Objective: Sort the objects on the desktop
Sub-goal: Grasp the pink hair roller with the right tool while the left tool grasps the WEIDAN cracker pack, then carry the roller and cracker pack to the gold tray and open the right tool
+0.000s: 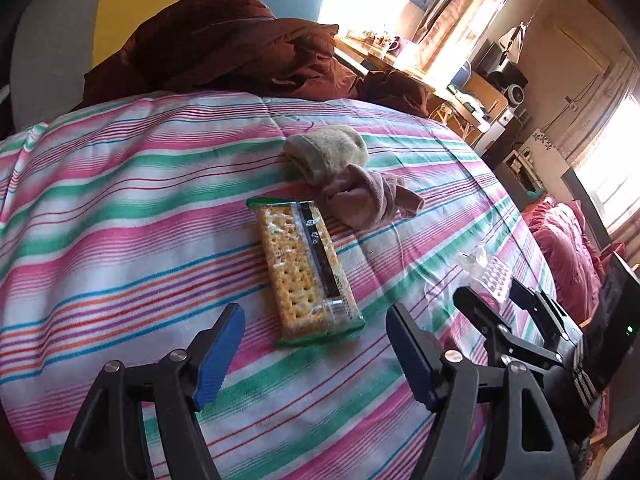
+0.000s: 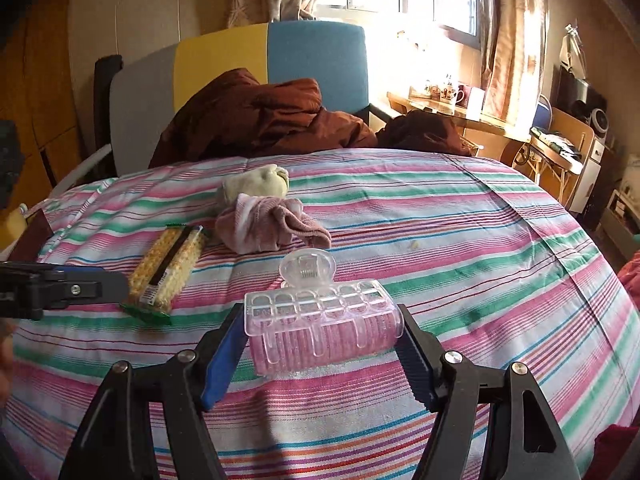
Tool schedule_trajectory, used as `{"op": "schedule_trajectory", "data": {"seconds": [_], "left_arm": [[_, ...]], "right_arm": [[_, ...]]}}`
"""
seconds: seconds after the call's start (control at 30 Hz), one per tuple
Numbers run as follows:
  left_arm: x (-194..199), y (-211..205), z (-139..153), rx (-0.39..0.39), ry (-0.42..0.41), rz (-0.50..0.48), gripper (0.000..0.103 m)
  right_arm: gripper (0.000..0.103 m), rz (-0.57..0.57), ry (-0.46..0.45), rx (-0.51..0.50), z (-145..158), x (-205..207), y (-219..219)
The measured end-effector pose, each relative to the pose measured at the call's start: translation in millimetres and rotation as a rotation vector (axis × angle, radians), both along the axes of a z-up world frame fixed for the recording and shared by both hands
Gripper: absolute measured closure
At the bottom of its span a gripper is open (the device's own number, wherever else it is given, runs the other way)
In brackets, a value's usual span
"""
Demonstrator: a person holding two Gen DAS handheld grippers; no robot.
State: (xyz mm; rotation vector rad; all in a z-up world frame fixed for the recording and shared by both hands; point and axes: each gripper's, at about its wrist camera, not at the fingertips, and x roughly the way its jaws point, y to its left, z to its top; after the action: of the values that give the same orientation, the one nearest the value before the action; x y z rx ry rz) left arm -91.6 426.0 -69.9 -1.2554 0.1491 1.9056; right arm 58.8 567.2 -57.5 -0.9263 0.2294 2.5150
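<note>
A clear-wrapped cracker pack (image 1: pixel 308 268) lies lengthwise on the striped bedspread (image 1: pixel 120 220). Its near end sits between the fingertips of my left gripper (image 1: pixel 316 340), which is open and holds nothing. Beyond the pack lie a beige sock (image 1: pixel 326 154) and a pink sock (image 1: pixel 368 200), touching each other. A pink hair roller with a clear clip (image 2: pixel 324 320) rests on the bedspread (image 2: pixel 480 260) between the blue pads of my right gripper (image 2: pixel 320 336). Those jaws stand wide, one at each end of the roller. The cracker pack (image 2: pixel 168 268) and socks (image 2: pixel 260 220) lie to the left.
A brown quilt (image 2: pixel 260 116) is heaped at the bed's far end against a grey, yellow and blue headboard (image 2: pixel 316 56). A desk with cups (image 2: pixel 448 96) stands by the window at the right. A red cushion (image 1: pixel 568 240) lies off the bed's right edge.
</note>
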Motion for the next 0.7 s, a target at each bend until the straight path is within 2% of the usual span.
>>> {"op": "schedule_trajectory", "data": {"seconds": [0.27, 0.3, 0.33, 0.4, 0.43, 0.5, 0.7], "left_arm": [[-12, 33, -14, -0.117, 0.040, 0.047, 0.030], [-13, 35, -15, -0.127, 0.047, 0.056, 0.032], [-14, 35, -17, -0.134, 0.055, 0.057, 0.040], [-13, 36, -18, -0.142, 0.079, 0.046, 0.046], [-11, 36, -18, -0.143, 0.094, 0.034, 0.054], [-7, 33, -17, -0.136, 0.114, 0.018, 0.054], [2, 2, -15, -0.078, 0.096, 0.026, 0.054]], "right_arm": [[0.031, -0.001, 0.027, -0.018, -1, 1, 4], [0.031, 0.000, 0.028, -0.019, -2, 2, 4], [0.031, -0.001, 0.029, -0.021, -2, 2, 4], [0.031, -0.003, 0.033, -0.023, -2, 3, 5], [0.031, -0.006, 0.034, -0.023, -2, 4, 5], [0.031, -0.010, 0.036, -0.022, -1, 5, 5], [0.031, 0.005, 0.029, -0.010, 2, 6, -7]]}}
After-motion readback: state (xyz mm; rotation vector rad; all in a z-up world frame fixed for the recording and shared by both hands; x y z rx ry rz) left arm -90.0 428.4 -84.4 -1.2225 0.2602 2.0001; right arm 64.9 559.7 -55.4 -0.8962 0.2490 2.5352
